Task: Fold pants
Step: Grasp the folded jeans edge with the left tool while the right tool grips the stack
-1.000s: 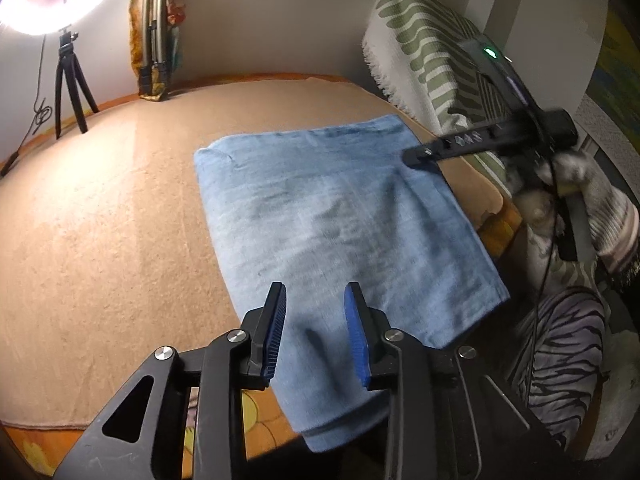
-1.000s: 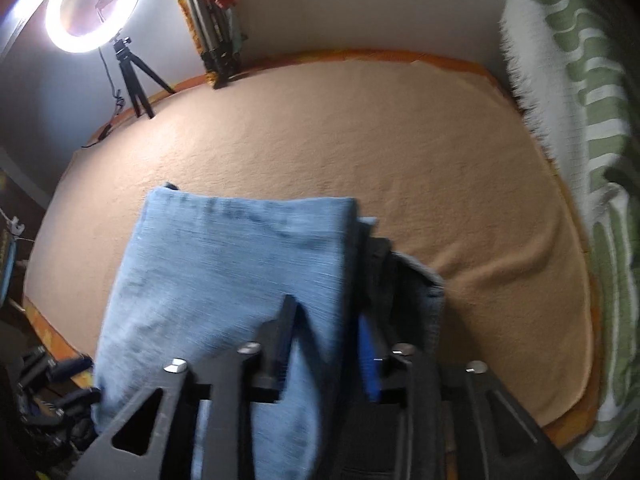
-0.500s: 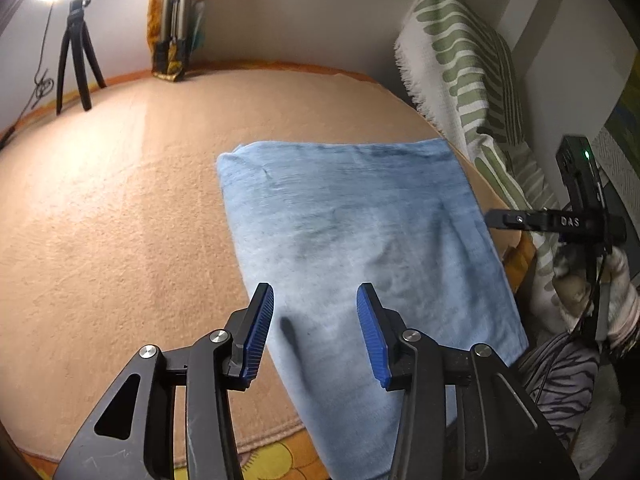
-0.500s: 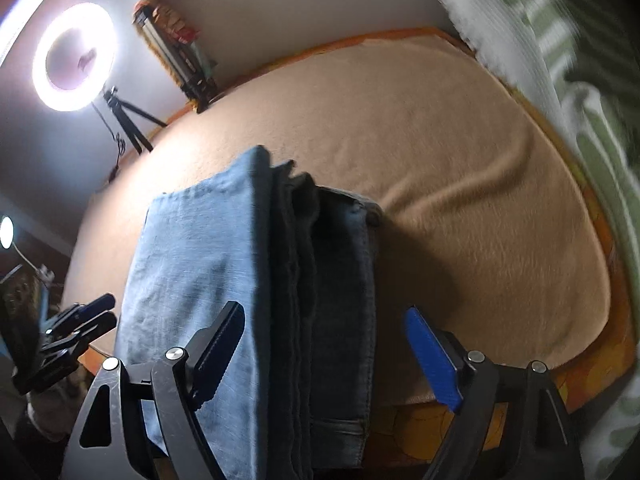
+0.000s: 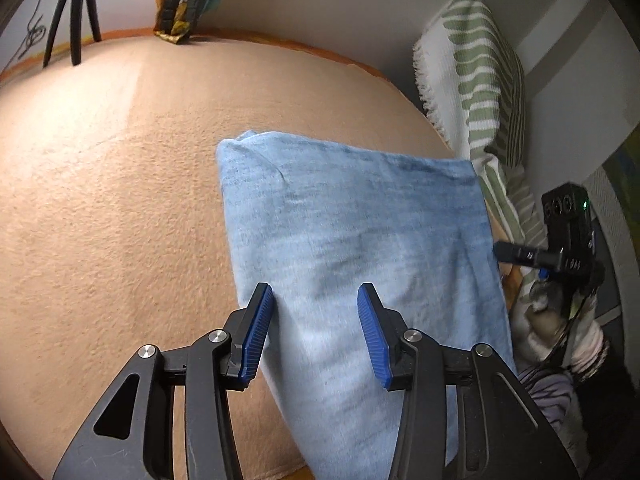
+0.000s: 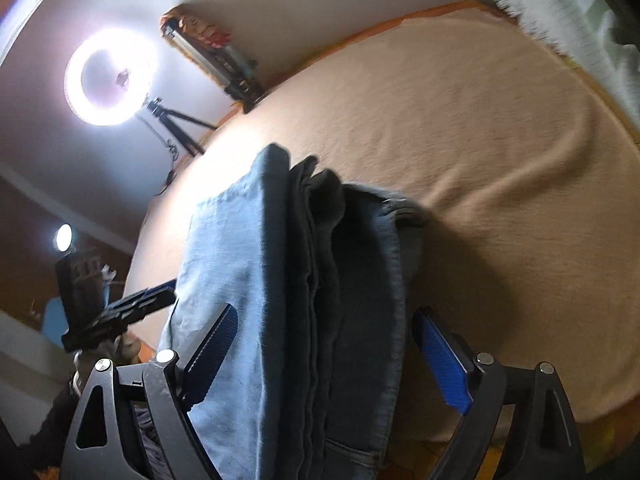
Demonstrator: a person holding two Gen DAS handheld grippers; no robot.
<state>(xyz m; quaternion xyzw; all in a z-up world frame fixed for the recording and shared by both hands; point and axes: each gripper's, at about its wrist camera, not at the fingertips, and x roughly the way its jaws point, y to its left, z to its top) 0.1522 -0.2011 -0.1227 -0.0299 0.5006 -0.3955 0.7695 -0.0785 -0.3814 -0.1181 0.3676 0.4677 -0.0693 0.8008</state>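
The light blue jeans (image 5: pixel 352 240) lie folded in a flat stack on the tan blanket (image 5: pixel 112 200), near its right front edge. My left gripper (image 5: pixel 316 332) is open and empty, just above the near end of the stack. In the right wrist view the folded layers of the jeans (image 6: pixel 304 300) show edge-on. My right gripper (image 6: pixel 328 360) is open wide, its blue pads (image 6: pixel 440 356) either side of the stack's end without touching. The right gripper also shows in the left wrist view (image 5: pixel 560 248), beside the stack's right edge.
A green and white striped throw (image 5: pixel 480 80) hangs at the right. A ring light on a tripod (image 6: pixel 108 80) and a bundle of folded stands (image 6: pixel 216 60) are at the far wall. Striped clothes (image 5: pixel 560 360) lie beyond the bed's right edge.
My right gripper has let go of the jeans, opened wide and drawn back and tilted. My left gripper has opened a little wider and moved forward over the stack.
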